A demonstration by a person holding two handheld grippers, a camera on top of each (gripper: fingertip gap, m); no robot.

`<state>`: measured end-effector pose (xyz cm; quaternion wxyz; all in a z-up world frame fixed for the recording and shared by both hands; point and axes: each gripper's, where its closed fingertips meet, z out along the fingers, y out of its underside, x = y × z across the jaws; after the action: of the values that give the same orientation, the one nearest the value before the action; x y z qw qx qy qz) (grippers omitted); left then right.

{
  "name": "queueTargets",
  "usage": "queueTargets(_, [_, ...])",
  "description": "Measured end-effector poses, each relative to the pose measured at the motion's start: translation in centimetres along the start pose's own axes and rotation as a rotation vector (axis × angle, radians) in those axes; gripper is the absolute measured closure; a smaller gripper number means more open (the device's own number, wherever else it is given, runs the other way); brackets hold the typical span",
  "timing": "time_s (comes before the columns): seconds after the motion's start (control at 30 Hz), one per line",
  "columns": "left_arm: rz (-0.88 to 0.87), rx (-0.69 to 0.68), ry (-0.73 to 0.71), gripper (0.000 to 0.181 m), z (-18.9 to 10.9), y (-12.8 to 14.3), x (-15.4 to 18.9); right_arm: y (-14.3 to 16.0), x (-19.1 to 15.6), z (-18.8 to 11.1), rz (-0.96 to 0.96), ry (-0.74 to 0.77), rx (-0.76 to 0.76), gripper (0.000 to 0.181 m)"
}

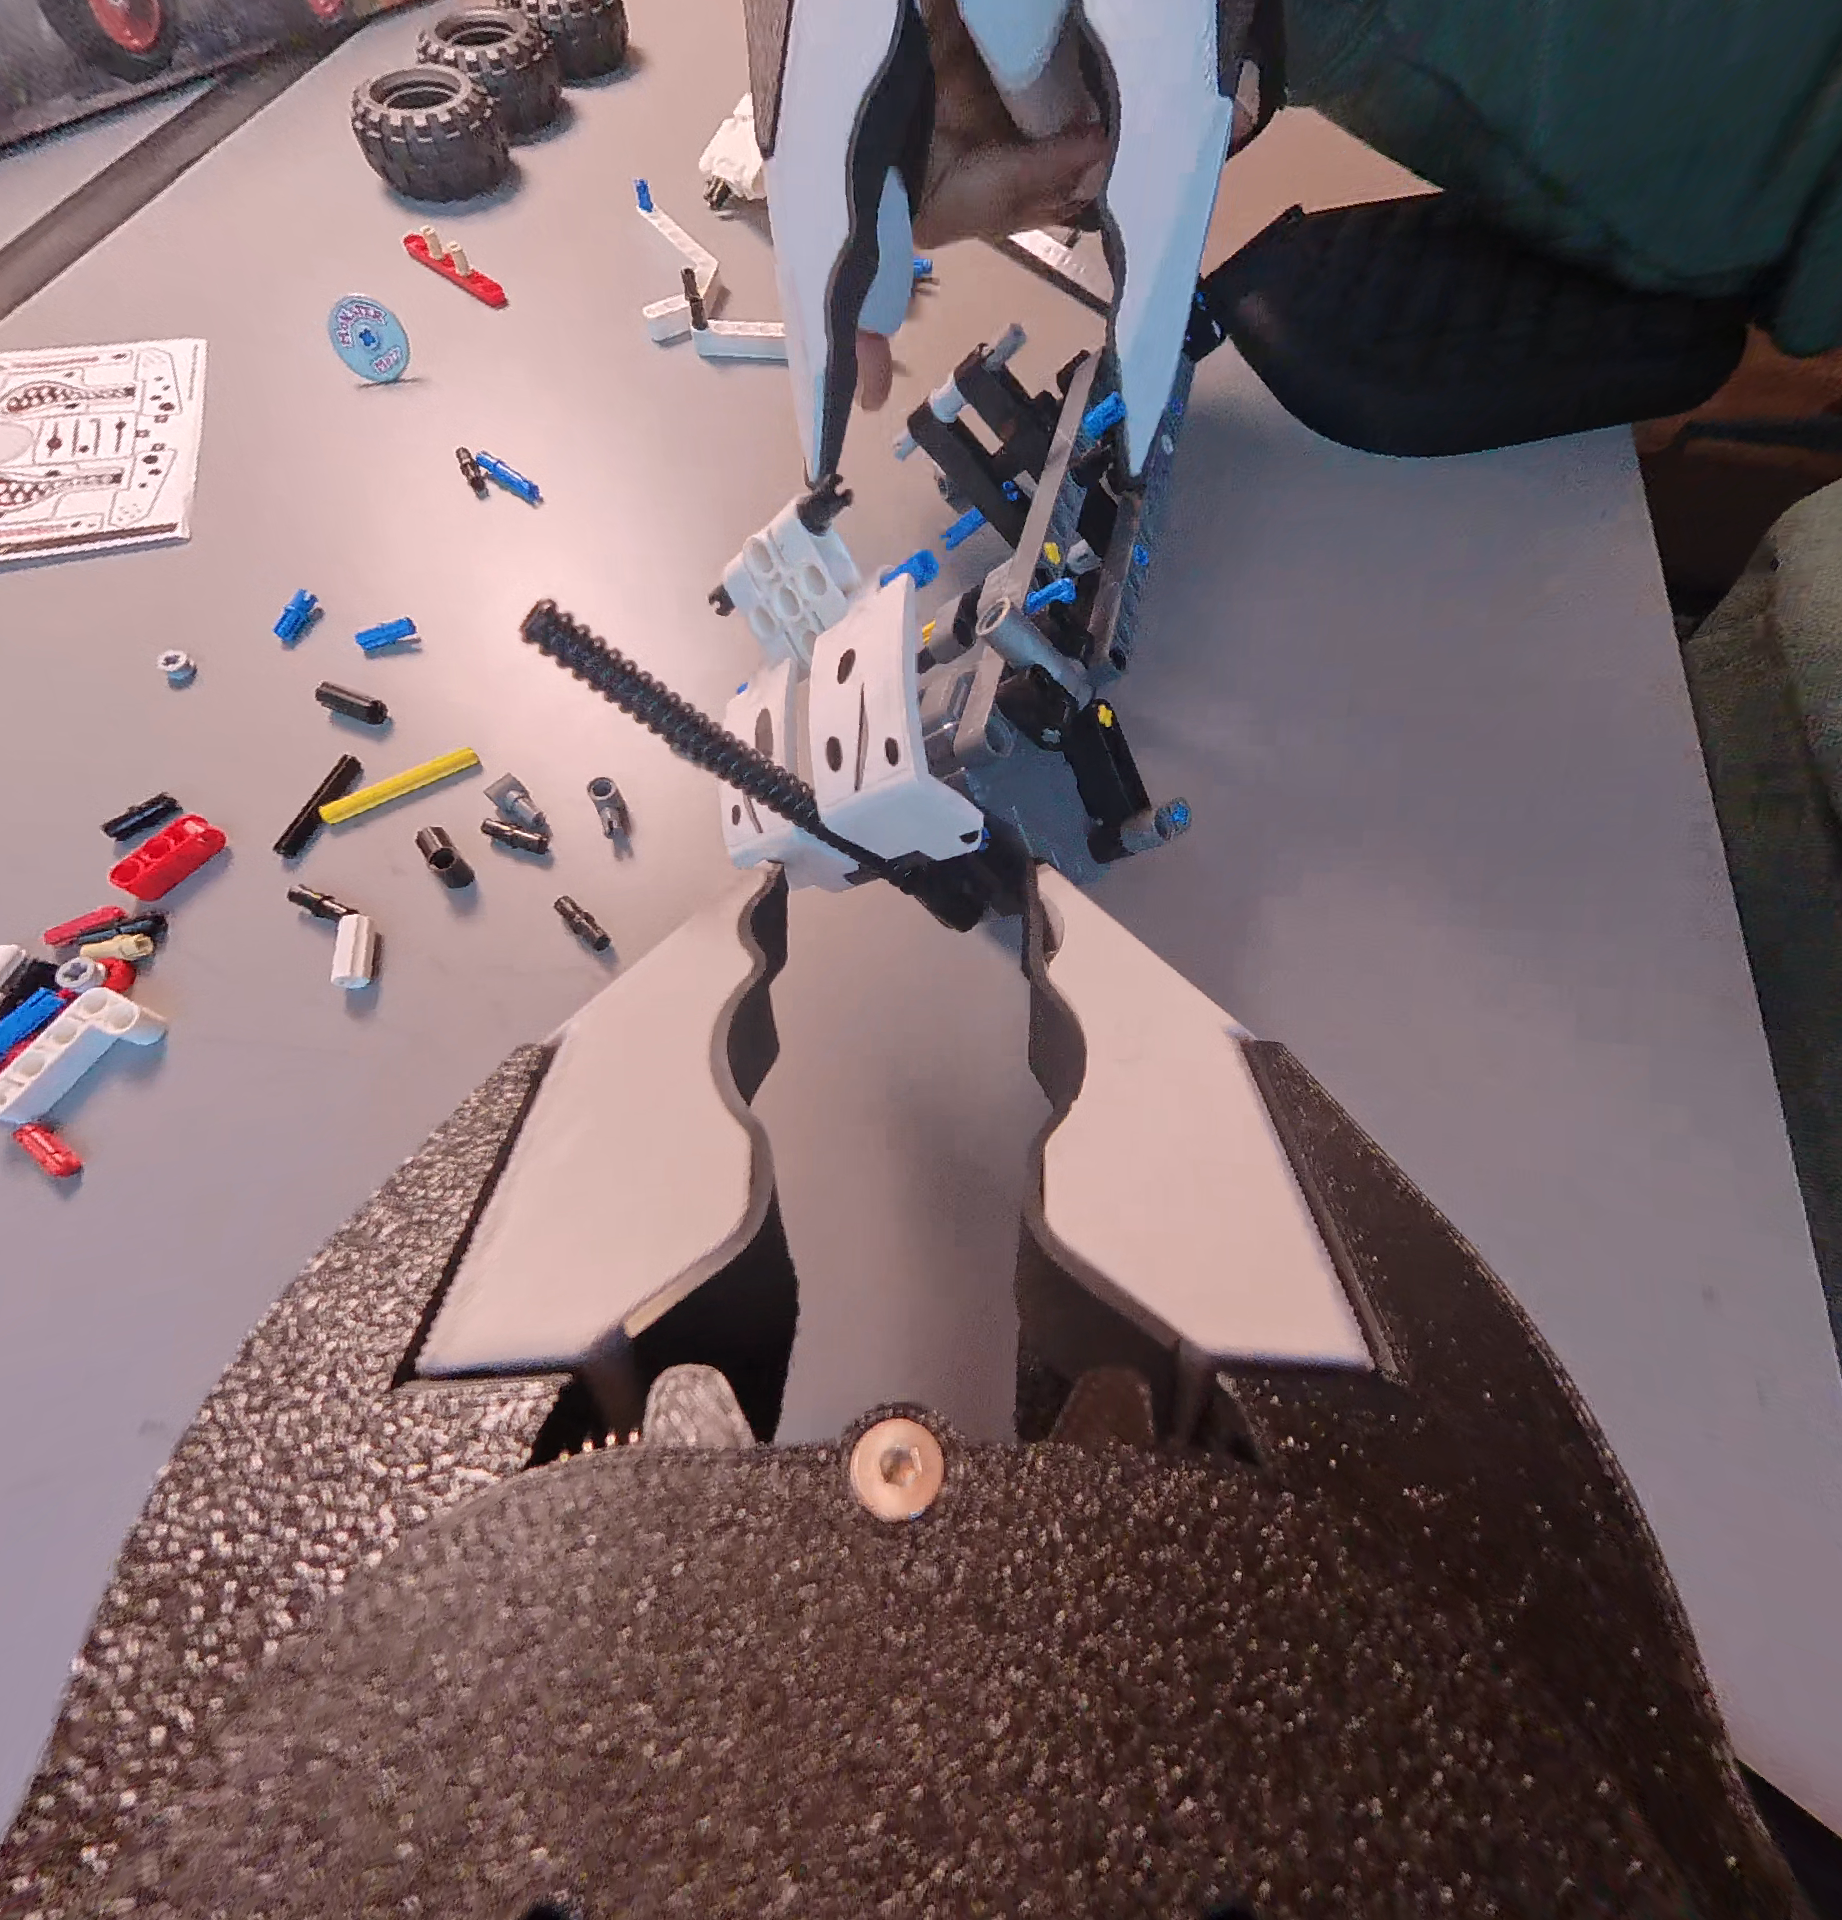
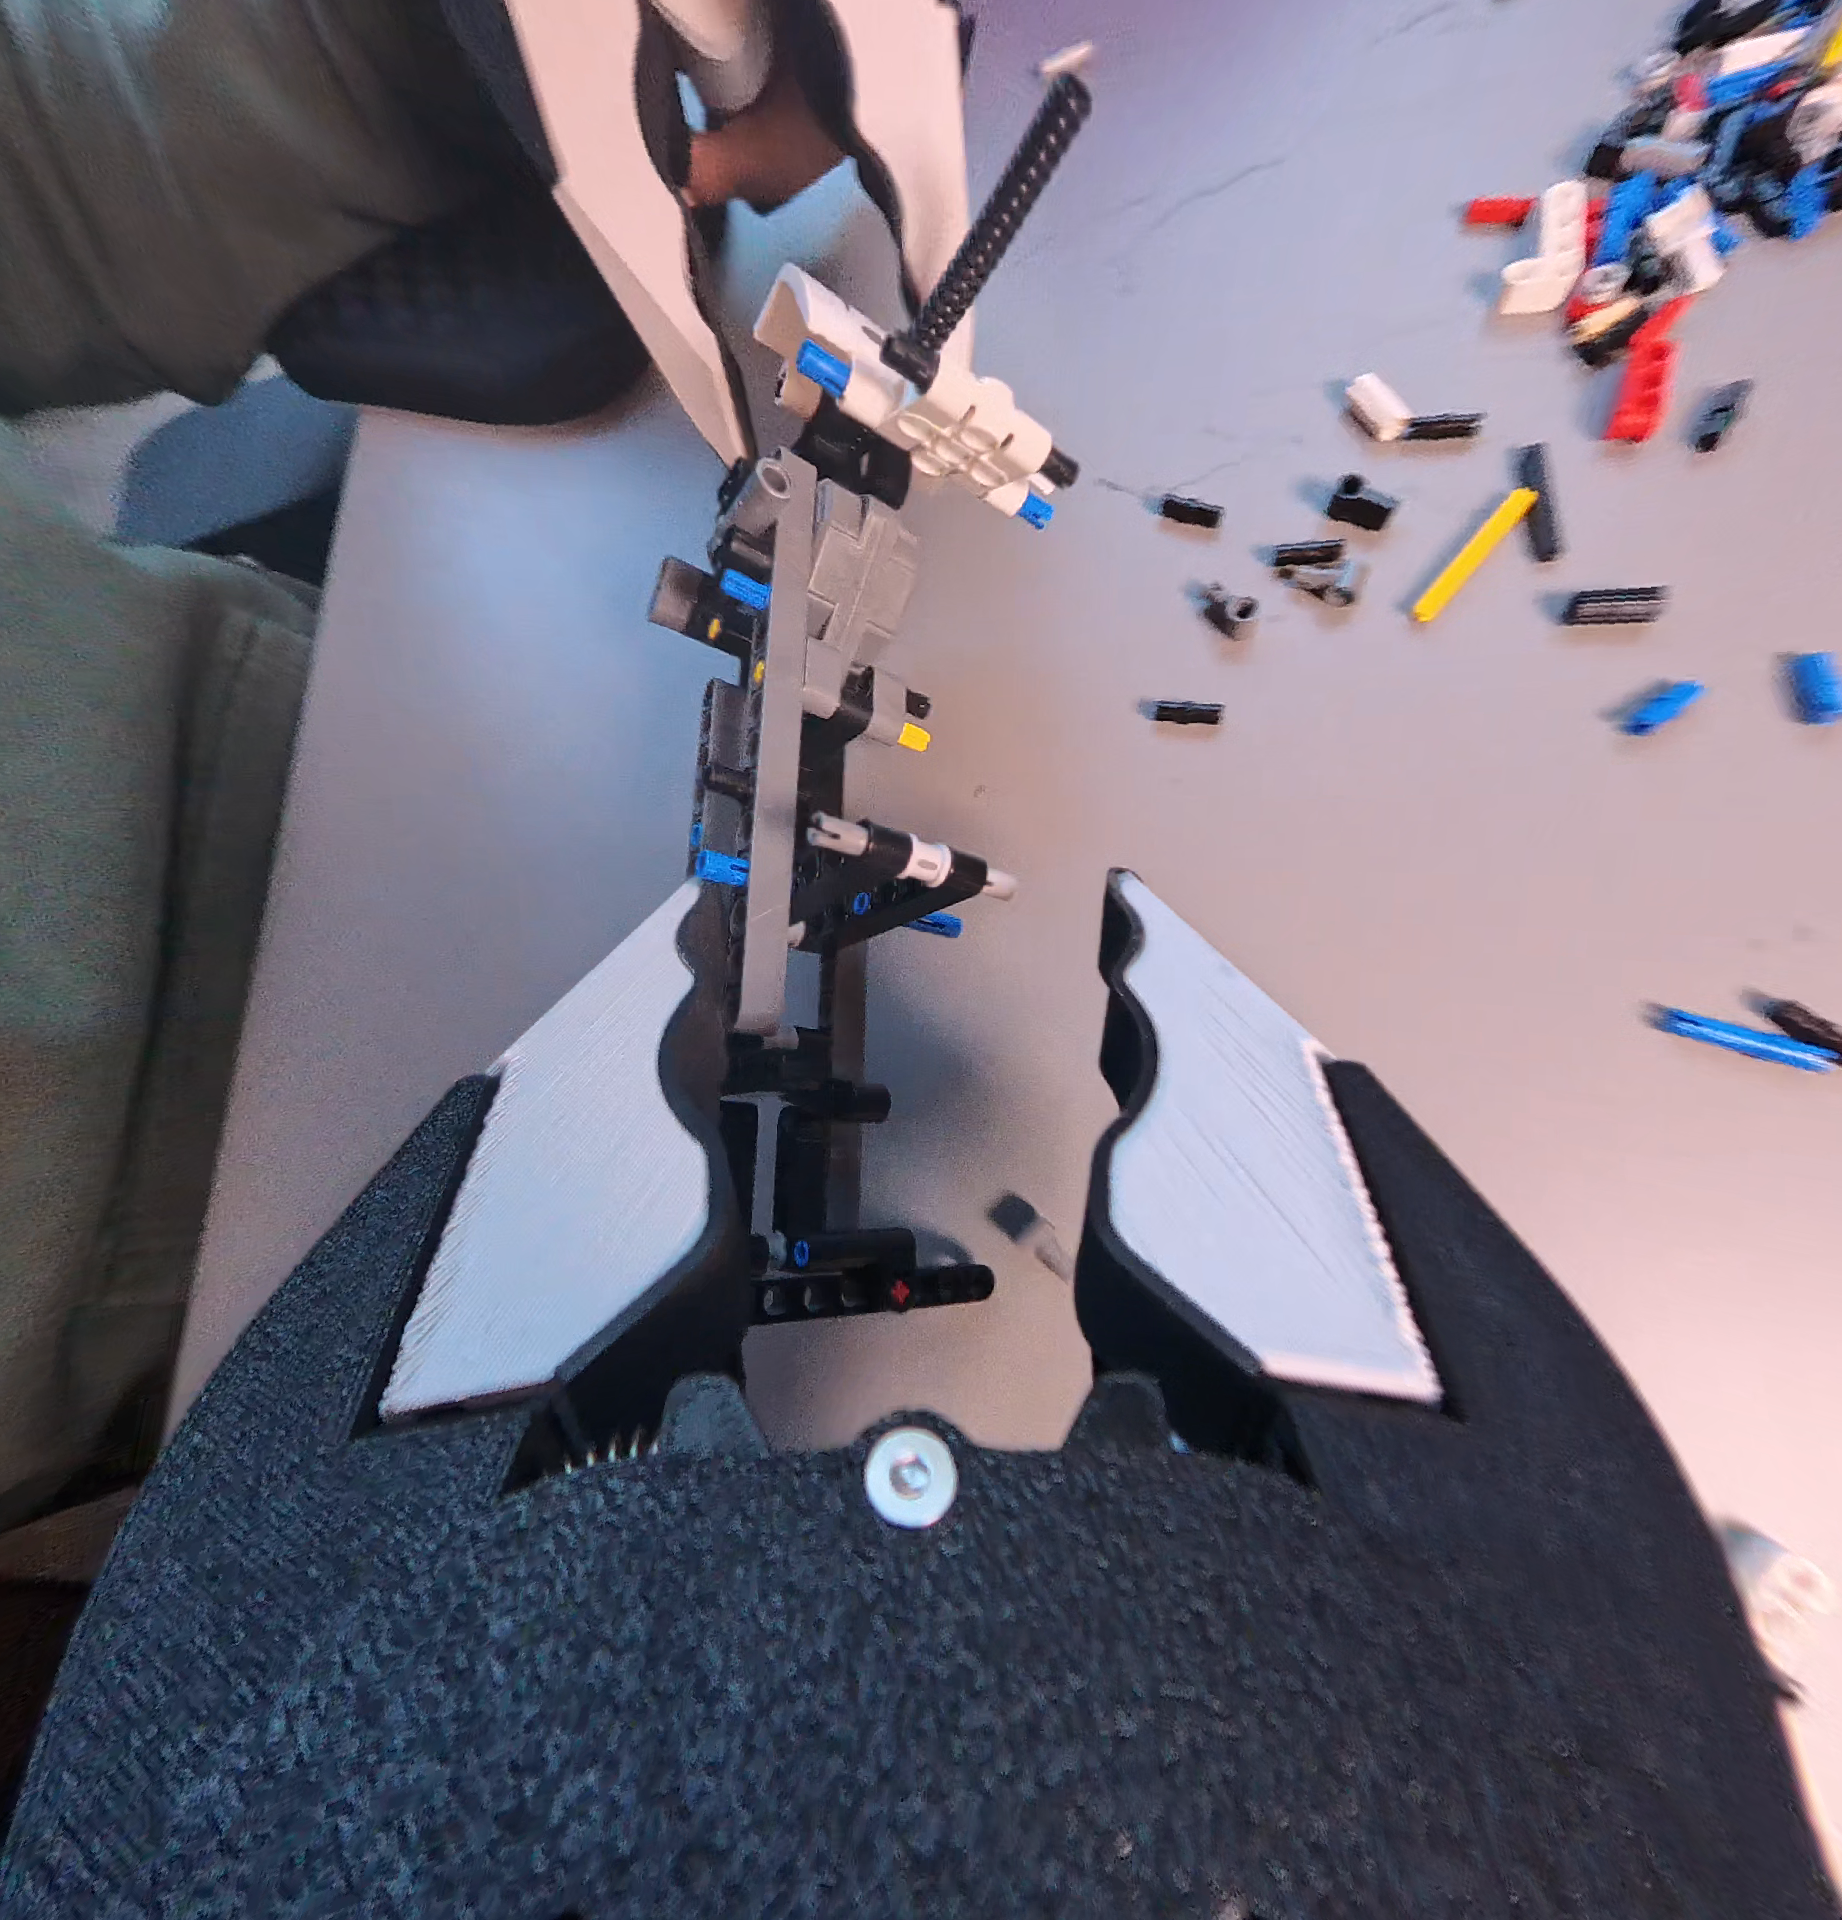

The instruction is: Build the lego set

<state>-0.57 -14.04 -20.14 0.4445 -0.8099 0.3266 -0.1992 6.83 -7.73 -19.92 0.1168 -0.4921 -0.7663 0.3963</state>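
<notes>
— Two grippers on one lego frame (image 2: 792, 790)?
— Both spread. Left gripper (image 1: 901, 894) just short of frame's white end; right gripper (image 2: 901, 883) straddling its dark end, near table (image 1: 1416, 831) edge.

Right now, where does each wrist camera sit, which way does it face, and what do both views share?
Left wrist view: sits behind the left gripper, facing across the grey table at the half-built black, grey and white lego chassis; the right gripper and a green sleeve show beyond.
Right wrist view: sits behind the right gripper, looking along the chassis between its open jaws; the left gripper shows beyond.
Shared: chassis, ribbed black hose, yellow axle rod.
</notes>
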Motion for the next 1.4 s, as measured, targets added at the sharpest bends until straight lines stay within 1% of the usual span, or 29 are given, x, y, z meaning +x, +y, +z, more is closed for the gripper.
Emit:
queueTargets(0.07, [-0.003, 0.005, -0.001, 0.142, 0.1, -0.2, 0.0, -0.2, 0.1, -0.6, -0.062, 0.085, -0.013, 0.115])
queueTargets(0.17, [0.003, -0.002, -0.024, 0.142, 0.1, -0.2, -0.2, -0.4, 0.0, -0.9, -0.165, 0.207, -0.042, 0.122])
queueTargets(0.2, [0.001, 0.001, -0.021, 0.145, 0.1, -0.3, -0.2, -0.5, 0.0, -1.1, -0.210, 0.248, -0.054, 0.125])
queueTargets(0.23, [0.002, 0.006, -0.011, 0.149, 0.1, -0.3, 0.0, -0.5, 0.0, -1.3, -0.251, 0.277, -0.070, 0.131])
queueTargets(0.27, [0.003, 0.009, -0.008, 0.149, 0.2, -0.4, 0.1, -0.5, -0.1, -1.3, -0.282, 0.290, -0.087, 0.139])
queueTargets(0.3, [0.006, 0.007, -0.010, 0.149, 0.2, -0.4, 0.1, -0.5, -0.2, -1.3, -0.301, 0.297, -0.097, 0.140])
queueTargets(0.5, [0.034, 0.008, -0.004, 0.141, 0.1, -0.3, 0.4, -0.7, -0.4, -1.1, -0.366, 0.293, -0.131, 0.142])
queueTargets(0.53, [0.047, 0.010, -0.011, 0.137, 0.1, -0.3, 0.4, -0.7, -0.5, -1.1, -0.376, 0.287, -0.126, 0.143])
queueTargets(0.6, [0.076, 0.010, -0.042, 0.122, 0.1, -0.3, 0.0, -0.7, -0.5, -1.1, -0.373, 0.263, -0.106, 0.143])
queueTargets(0.67, [0.115, 0.005, -0.060, 0.113, 0.2, -0.2, 0.0, -0.7, -0.5, -1.1, -0.365, 0.235, -0.079, 0.143])
queueTargets(0.83, [0.210, -0.020, -0.078, 0.105, 1.3, -0.1, 0.6, -0.9, -0.6, -0.8, -0.351, 0.170, -0.043, 0.143])
queueTargets(1.03, [0.227, -0.005, -0.096, 0.110, 1.4, -0.3, 0.5, -0.9, -0.9, -0.8, -0.382, 0.156, -0.018, 0.143])
queueTargets(1.17, [0.234, 0.013, -0.078, 0.119, 1.1, -0.6, 0.9, -1.0, -0.9, -0.7, -0.398, 0.152, -0.026, 0.143])
queueTargets(1.33, [0.226, 0.018, -0.091, 0.125, 0.6, -0.6, 0.7, -1.4, -0.7, -0.5, -0.458, 0.218, -0.071, 0.144])
queueTargets(1.4, [0.222, 0.022, -0.097, 0.129, 0.4, -0.7, 0.6, -1.6, -0.6, -0.5, -0.487, 0.262, -0.092, 0.141])
